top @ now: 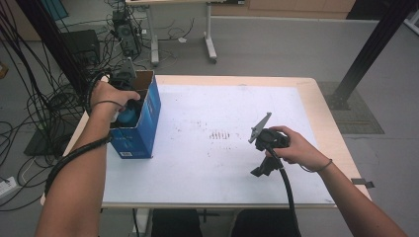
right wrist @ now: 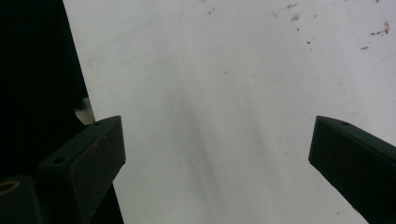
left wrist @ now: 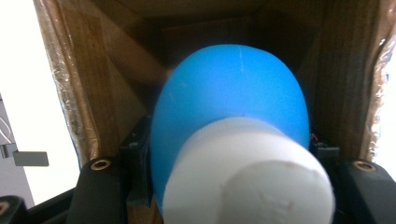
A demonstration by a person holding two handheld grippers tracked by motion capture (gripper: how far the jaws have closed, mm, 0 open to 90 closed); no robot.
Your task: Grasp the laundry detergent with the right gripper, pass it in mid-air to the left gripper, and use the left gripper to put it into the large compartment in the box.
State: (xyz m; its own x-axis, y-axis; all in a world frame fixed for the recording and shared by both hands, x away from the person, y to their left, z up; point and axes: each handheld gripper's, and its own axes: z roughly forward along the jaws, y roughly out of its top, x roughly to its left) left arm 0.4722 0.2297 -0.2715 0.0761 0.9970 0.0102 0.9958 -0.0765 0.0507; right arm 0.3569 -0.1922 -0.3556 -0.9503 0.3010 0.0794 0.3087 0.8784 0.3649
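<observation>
A blue bottle (left wrist: 229, 102) with a white cap (left wrist: 247, 182) — inside a blue box (top: 141, 123) with brown walls; the white table (top: 222, 163) is speckled dark.

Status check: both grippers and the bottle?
Left gripper shut on blue bottle, inside box. Right gripper open, idle over table. Nothing in the way.

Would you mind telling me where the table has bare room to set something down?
The table is bare between the blue box and the right gripper, and across the far right. It is crowded at the left edge, where the left gripper holds a blue bottle inside the box.
</observation>
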